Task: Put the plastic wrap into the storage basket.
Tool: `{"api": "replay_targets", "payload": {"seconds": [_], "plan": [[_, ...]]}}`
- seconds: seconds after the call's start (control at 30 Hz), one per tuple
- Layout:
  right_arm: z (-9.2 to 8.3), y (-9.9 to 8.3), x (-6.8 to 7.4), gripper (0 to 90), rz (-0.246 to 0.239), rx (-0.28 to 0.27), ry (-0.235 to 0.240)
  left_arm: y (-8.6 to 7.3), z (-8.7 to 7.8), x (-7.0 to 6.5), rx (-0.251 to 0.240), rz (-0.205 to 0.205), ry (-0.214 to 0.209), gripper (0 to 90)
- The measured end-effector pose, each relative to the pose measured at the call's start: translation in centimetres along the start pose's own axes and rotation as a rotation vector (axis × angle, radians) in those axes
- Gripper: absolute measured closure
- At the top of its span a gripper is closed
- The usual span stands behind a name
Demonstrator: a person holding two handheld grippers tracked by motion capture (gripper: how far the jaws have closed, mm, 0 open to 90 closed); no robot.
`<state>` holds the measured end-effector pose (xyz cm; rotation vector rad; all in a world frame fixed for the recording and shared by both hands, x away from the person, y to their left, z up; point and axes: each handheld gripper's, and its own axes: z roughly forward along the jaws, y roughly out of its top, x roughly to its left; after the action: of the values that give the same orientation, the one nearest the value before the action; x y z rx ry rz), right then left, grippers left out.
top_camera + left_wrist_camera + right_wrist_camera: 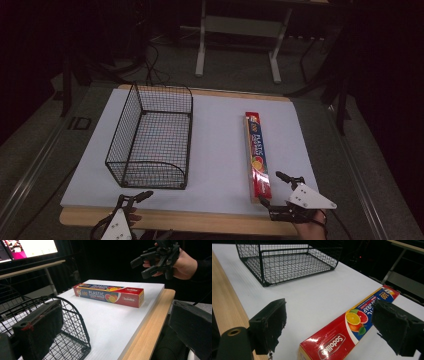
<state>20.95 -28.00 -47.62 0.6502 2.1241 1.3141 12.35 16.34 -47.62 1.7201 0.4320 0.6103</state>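
Note:
A long red and blue box of plastic food wrap (pixel 257 155) lies lengthwise on the right half of the white board (pixel 215 150). My right gripper (pixel 273 188) hovers at the box's near end, open. In the right gripper view its jaws straddle that end of the box (pixel 342 335) without touching it. My left gripper (pixel 134 197) is open at the near left edge, just in front of the black wire basket (pixel 150 135), with nothing between its jaws. From the left gripper view the box (pixel 110 295) lies ahead, and a hand holds the right gripper (pixel 150 262) above the far edge.
The wire basket (pixel 287 262) stands empty on the left half of the board, its low curved end towards me. A wooden table edge (pixel 200 220) runs along the front. Beyond the table are a metal stand (pixel 237 30) and dark floor with cables.

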Motion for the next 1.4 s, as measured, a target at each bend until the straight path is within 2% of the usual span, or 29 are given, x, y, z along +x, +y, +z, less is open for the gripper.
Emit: {"api": "replay_targets", "payload": {"seconds": [0.07, 0.23, 0.27, 0.4, 0.53, 0.63, 0.73, 0.83, 0.93, 1.0, 1.1, 1.13, 1.27, 1.33, 1.4], "plan": [[0.0, 0.1, -0.1, 14.1, -0.022, -0.001, 0.007, 0.0, 0.0, -0.1, -0.001, 0.001, -0.001, 0.1], [-0.1, 0.1, -0.4, 13.7, -0.013, -0.004, 0.009, 0.0, 0.1, -0.1, -0.011, -0.004, 0.006, 0.1], [-0.2, 0.1, -0.5, 13.6, -0.004, 0.013, 0.013, 0.0, 0.2, -0.1, -0.012, -0.009, 0.005, 0.1], [0.1, 0.0, -0.5, 13.0, 0.023, 0.060, 0.075, 0.0, 0.4, -0.1, -0.006, -0.002, -0.001, 0.1], [0.3, 0.4, 0.0, 12.0, 0.020, 0.069, 0.092, 0.0, 0.4, -0.2, -0.005, 0.002, -0.006, 0.1], [0.3, 1.2, 0.9, 11.1, -0.025, 0.041, 0.072, -0.1, 0.3, -0.3, -0.005, 0.003, -0.013, 0.1], [0.5, 1.6, 1.0, 10.7, -0.025, 0.048, 0.081, -0.2, 0.3, -0.5, -0.006, 0.010, -0.020, 0.1], [0.8, 2.2, 0.9, 10.1, -0.036, 0.047, 0.068, -0.2, 0.3, -0.6, 0.002, 0.027, -0.025, 0.1], [1.1, 2.9, 0.5, 9.5, -0.037, 0.040, 0.054, -0.2, 0.3, -0.6, 0.002, 0.030, -0.029, 0.1], [1.5, 3.5, -0.2, 9.5, -0.008, 0.029, 0.045, -0.2, 0.3, -0.5, 0.000, 0.029, -0.031, 0.1], [1.9, 3.8, -0.7, 9.5, 0.000, 0.032, 0.040, -0.2, 0.3, -0.5, -0.002, 0.027, -0.034, 0.1], [2.3, 4.2, -1.1, 9.5, -0.015, 0.042, 0.013, -0.2, 0.3, -0.5, -0.001, 0.031, -0.031, 0.1], [3.1, 4.8, -1.9, 9.4, 0.011, 0.040, 0.016, -0.2, 0.3, -0.6, 0.004, 0.037, -0.033, 0.1], [3.4, 4.9, -2.0, 9.4, 0.009, 0.044, 0.002, -0.2, 0.3, -0.5, 0.002, 0.034, -0.035, 0.1], [4.4, 5.1, -2.2, 9.4, 0.003, 0.082, -0.051, -0.2, 0.3, -0.5, 0.004, 0.030, -0.036, 0.1]]}}
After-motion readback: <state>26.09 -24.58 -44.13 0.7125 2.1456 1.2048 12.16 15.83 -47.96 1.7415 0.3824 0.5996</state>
